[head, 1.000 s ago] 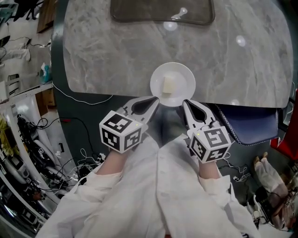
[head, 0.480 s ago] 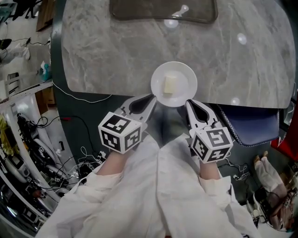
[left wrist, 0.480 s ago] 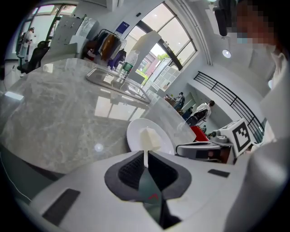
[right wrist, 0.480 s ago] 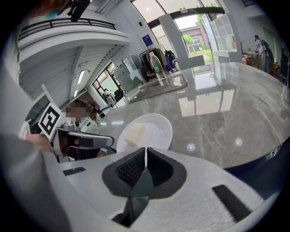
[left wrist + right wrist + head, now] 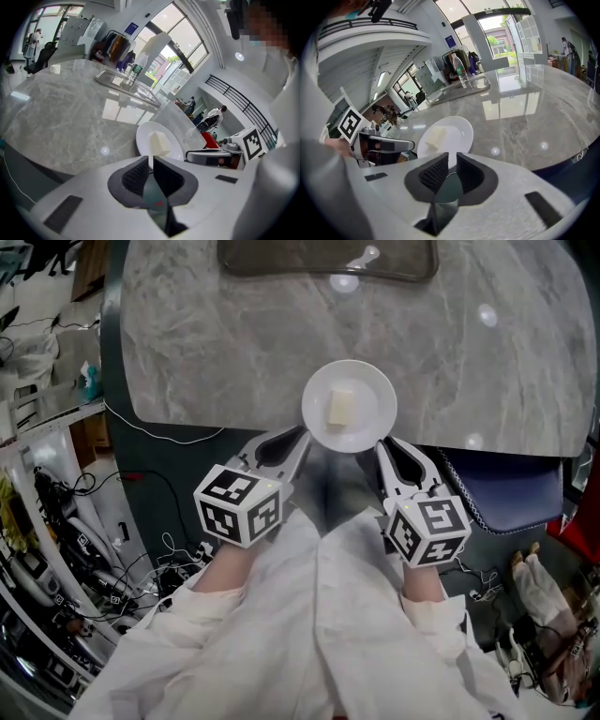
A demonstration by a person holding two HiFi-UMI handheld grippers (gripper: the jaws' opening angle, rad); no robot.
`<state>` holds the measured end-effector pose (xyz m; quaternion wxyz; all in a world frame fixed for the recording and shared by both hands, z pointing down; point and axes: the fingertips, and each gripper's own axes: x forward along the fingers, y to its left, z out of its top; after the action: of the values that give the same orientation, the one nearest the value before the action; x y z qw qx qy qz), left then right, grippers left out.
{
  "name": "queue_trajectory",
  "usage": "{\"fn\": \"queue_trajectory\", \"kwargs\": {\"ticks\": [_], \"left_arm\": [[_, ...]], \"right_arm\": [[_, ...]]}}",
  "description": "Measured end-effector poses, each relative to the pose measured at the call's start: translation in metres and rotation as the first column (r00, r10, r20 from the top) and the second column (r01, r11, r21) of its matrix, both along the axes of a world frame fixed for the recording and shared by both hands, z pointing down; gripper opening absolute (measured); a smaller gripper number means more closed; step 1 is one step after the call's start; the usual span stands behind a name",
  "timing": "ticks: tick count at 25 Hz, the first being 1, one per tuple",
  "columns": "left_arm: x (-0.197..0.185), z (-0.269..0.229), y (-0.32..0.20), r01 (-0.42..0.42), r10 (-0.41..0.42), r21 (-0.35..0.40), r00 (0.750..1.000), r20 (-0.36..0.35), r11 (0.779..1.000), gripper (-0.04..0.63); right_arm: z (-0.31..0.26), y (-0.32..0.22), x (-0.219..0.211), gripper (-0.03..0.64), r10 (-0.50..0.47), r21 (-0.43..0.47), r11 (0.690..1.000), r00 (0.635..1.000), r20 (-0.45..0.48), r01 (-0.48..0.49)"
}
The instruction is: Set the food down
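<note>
Lowest in the head view, the left gripper [image 5: 298, 435] is pressed together on the near-left rim of the white plate [image 5: 372, 388]. The right gripper [image 5: 382, 444] has the near-right rim between its pads, and its jaws are beginning to ease apart. In each gripper view a thin white strip of rim fills the slit between the pads.

The plate sits at the centre of the frame, right at the near edge of the marble table [image 5: 206, 343], and its lower rim seems to overhang that edge. I cannot tell whether its base rests on the stone. The food [image 5: 340, 410], a pale block, lies loose near the plate's middle.

The main risk is an uneven release. If one side frees while the other is pinched, the plate could tilt and the block could slide toward the rim. If both let go with too little of the base over the stone, the plate could tip off the edge toward the person. A hard drop could chip it. Farther up the frame, the dark tray [image 5: 281, 263] is well apart and poses no hazard.
</note>
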<state>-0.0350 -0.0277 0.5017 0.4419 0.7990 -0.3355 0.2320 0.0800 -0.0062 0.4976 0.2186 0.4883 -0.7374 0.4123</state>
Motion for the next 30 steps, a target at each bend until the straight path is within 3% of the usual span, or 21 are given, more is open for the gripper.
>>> {"fn": "queue_trajectory", "kwargs": {"ticks": [1,3,6,9,30], "left_arm": [[-0.001,0.001,0.000,0.001,-0.001,-0.003,1.000,0.004,1.000,0.020],[-0.002,0.003,0.002,0.003,-0.003,-0.010,1.000,0.010,1.000,0.021],[-0.003,0.004,0.003,0.010,-0.010,-0.023,1.000,0.010,1.000,0.025],[-0.003,0.006,0.004,0.020,-0.020,-0.040,1.000,0.008,0.999,0.094],[0.000,0.013,0.002,0.055,-0.055,-0.086,0.998,-0.001,0.995,0.118]], "right_arm": [[0.001,0.000,-0.001,0.018,-0.004,-0.006,1.000,1.000,0.003,0.004],[0.004,0.001,-0.003,0.103,-0.011,-0.017,1.000,1.000,0.011,0.011],[0.004,0.002,-0.002,0.104,-0.010,-0.021,1.000,1.000,0.002,0.010],[0.005,0.002,0.000,0.106,-0.003,-0.025,1.000,1.000,-0.008,0.003],[0.016,-0.007,0.002,0.109,0.043,-0.068,0.997,0.998,0.051,-0.039]]}}
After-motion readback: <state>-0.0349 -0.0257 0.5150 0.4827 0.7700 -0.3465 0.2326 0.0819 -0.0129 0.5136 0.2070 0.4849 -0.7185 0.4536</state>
